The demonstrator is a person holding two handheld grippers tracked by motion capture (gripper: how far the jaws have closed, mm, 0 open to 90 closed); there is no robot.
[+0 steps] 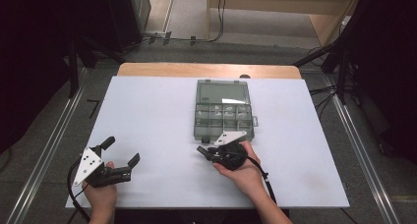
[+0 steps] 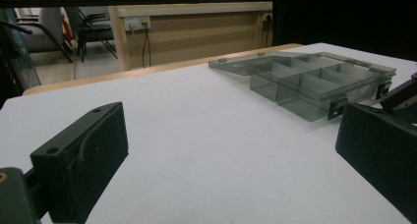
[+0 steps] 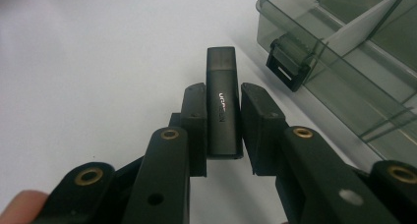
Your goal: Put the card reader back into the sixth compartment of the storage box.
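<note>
Black plastic USB stick (image 3: 223,103) sits clamped in the right hand-held gripper (image 3: 222,111), near the smoky compartment box (image 3: 354,52); left hand-held gripper (image 1: 120,153) rests spread wide on the white table (image 1: 147,116)

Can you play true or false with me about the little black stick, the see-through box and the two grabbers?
1. The right gripper is shut on the black stick. True.
2. The see-through box has its lid closed. False: the lid lies open, flat on the table behind the compartments.
3. The left gripper holds a stick too. False: its jaws stand wide apart with nothing between them.
4. The box sits on the white table, near the right gripper. True.
5. The black stick lies inside a compartment of the box. False: it is between the right gripper's jaws, outside the box, beside the black latch.
</note>
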